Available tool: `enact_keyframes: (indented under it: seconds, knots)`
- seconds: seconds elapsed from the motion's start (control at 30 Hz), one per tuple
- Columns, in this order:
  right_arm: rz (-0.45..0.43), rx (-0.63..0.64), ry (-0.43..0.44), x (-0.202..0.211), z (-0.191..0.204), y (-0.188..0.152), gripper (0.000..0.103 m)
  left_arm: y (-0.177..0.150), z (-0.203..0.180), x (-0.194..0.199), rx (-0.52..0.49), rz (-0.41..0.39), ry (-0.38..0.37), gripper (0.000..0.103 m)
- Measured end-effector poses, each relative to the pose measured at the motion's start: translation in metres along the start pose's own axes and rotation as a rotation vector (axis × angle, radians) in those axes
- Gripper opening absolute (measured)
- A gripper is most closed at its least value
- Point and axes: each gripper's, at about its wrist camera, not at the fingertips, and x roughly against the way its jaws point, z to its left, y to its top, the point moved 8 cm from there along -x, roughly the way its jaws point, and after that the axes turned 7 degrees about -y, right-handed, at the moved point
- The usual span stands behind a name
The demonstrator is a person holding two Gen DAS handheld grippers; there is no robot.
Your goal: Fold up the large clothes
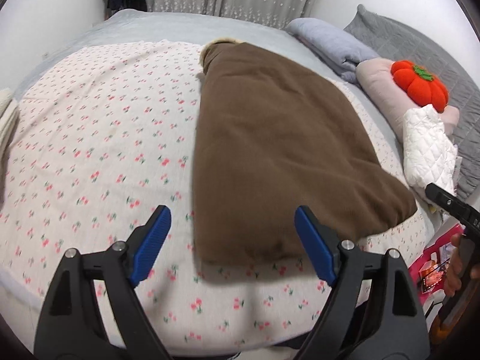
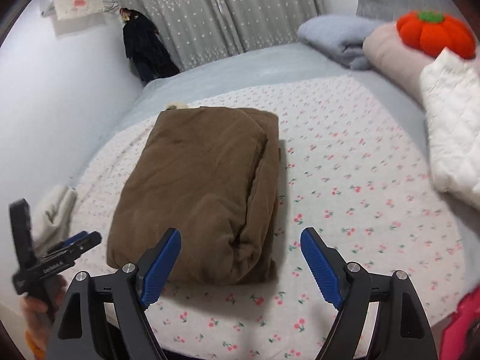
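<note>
A large brown garment [image 1: 279, 153] lies folded into a thick rectangle on the cherry-print sheet [image 1: 105, 138] of the bed. A cream lining shows at its far end. It also shows in the right wrist view [image 2: 198, 189], with layered folds along its right edge. My left gripper [image 1: 232, 225] is open and empty, held above the garment's near left corner. My right gripper [image 2: 240, 249] is open and empty above the garment's near right corner. Each gripper shows at the edge of the other's view.
A white quilted garment [image 1: 429, 147] lies at the right of the bed, beside a pink pillow [image 1: 381, 87] with an orange pumpkin cushion [image 1: 420, 84] and a folded blue-grey blanket [image 1: 333, 45]. A cream cloth [image 2: 57, 210] lies at the left edge. Curtains [image 2: 210, 15] hang behind.
</note>
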Motion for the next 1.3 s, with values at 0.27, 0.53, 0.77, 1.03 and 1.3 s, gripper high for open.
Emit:
enact_keyframes:
  seconds: [0.27, 0.53, 0.77, 1.03, 1.3]
  knots:
    - [-0.045, 0.021, -0.085, 0.014, 0.016, -0.013, 0.086, -0.024, -0.006, 0.018, 0.041, 0.010, 0.097, 0.096]
    - [-0.086, 0.138, -0.165, 0.024, 0.040, -0.019, 0.089, -0.028, -0.016, 0.031, 0.014, 0.006, 0.188, 0.101]
    - [-0.050, 0.204, -0.169, 0.014, 0.053, -0.032, 0.089, -0.028, -0.024, 0.037, -0.012, -0.010, 0.239, 0.102]
    - [-0.021, 0.228, -0.173, 0.003, 0.051, -0.042, 0.089, -0.031, -0.029, 0.036, -0.017, -0.004, 0.268, 0.102]
    - [-0.017, 0.229, -0.171, 0.003, 0.053, -0.044, 0.089, -0.033, -0.036, 0.034, -0.028, 0.002, 0.257, 0.102]
